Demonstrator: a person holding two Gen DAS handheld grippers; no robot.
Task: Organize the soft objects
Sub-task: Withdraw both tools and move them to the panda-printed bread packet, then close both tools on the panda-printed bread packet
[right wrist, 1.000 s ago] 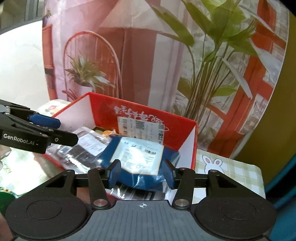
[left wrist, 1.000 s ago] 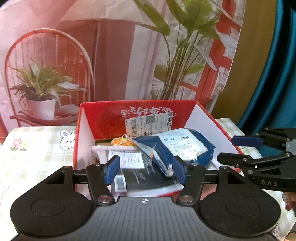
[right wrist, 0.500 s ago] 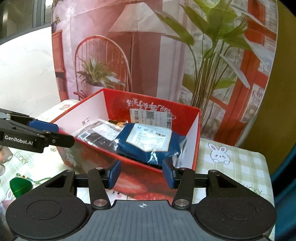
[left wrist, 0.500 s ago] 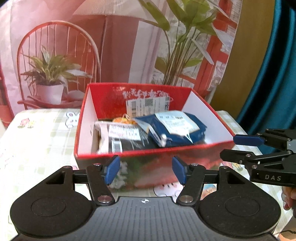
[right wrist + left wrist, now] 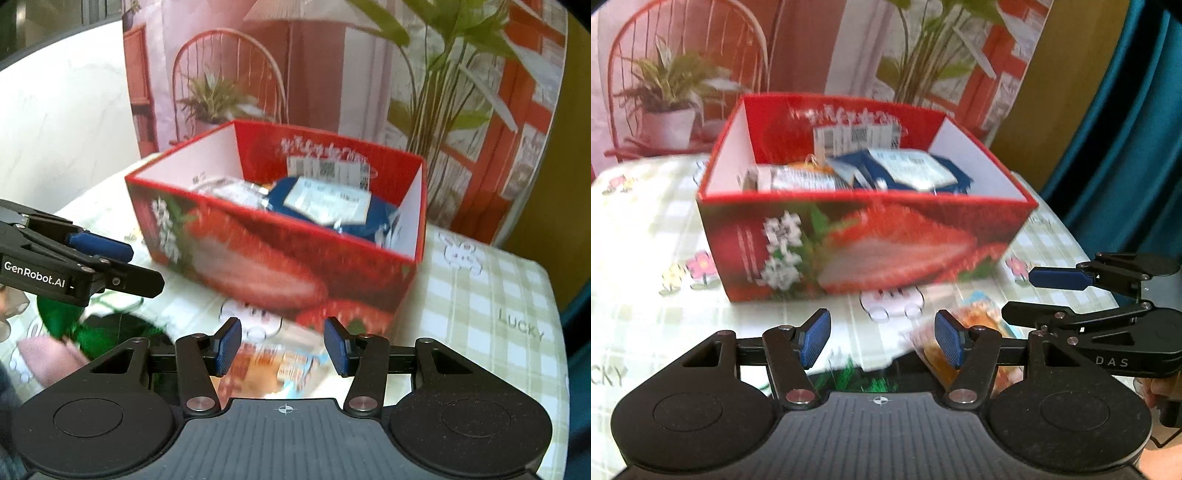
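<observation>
A red strawberry-print box [image 5: 864,240] [image 5: 280,258] stands on the checked tablecloth and holds a blue plastic-wrapped packet [image 5: 916,173] [image 5: 328,201] and a silvery packet [image 5: 801,181]. My left gripper [image 5: 881,341] hovers open in front of the box, with nothing between its pads. My right gripper [image 5: 282,349] is open too, above an orange snack packet [image 5: 273,365] [image 5: 975,332] lying on the cloth. Each gripper shows at the side of the other's view. A green item [image 5: 77,321] and a pink soft item [image 5: 51,354] lie at the lower left of the right wrist view.
The tablecloth [image 5: 491,314] carries rabbit and flower prints. A printed backdrop [image 5: 812,48] with a chair and plants hangs behind the box. A teal curtain [image 5: 1137,129] hangs at the right. Part of a hand [image 5: 1156,387] grips the right tool.
Both grippers have drawn back from over the box and sunk lower, so its front wall shows in full. The snack packet, green item and pink item have come into view.
</observation>
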